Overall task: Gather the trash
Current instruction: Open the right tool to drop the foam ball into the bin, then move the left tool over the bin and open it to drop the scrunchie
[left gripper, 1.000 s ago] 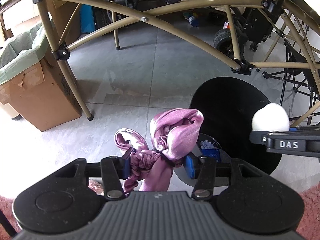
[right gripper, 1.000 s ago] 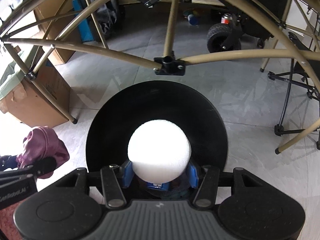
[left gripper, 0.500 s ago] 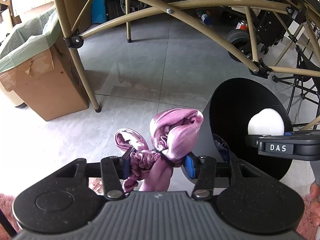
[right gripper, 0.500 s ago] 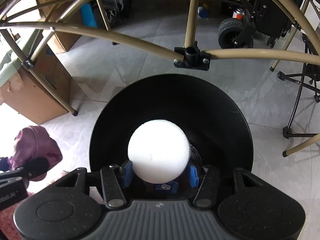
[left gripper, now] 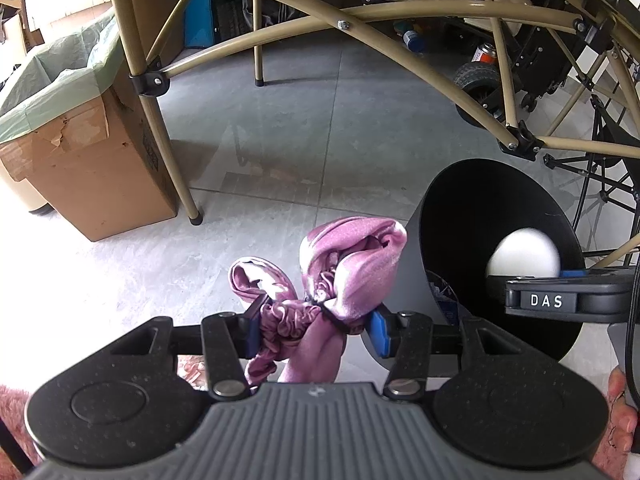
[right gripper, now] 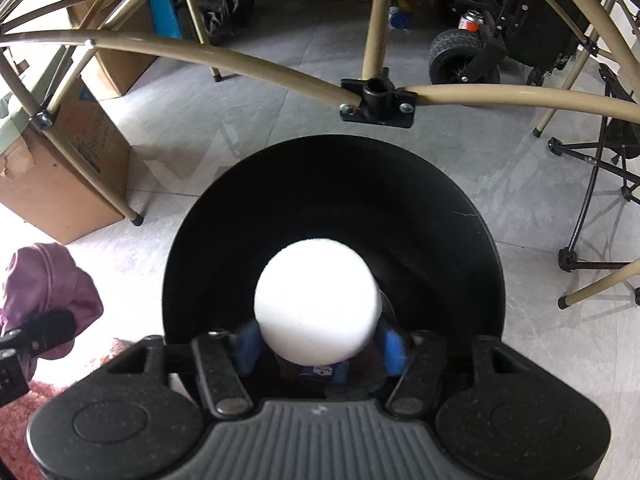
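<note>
Right gripper (right gripper: 318, 346) has just been opening its jaws, so the white foam ball (right gripper: 316, 300) sits loose between them, right over the black bin (right gripper: 332, 184). Left gripper (left gripper: 314, 326) pinches a purple scrunchie (left gripper: 320, 280) just beside that bin, over grey floor tiles (left gripper: 280, 140).

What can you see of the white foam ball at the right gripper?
The white foam ball is round, matte and fine-grained like styrofoam, slightly motion-blurred. It sits between the blue pads of the right gripper, whose jaws have just been opening; a gap shows at the pads, so it looks released. It hangs over the mouth of the black bin, above trash at the bottom. The left wrist view shows it inside the bin's rim.
</note>
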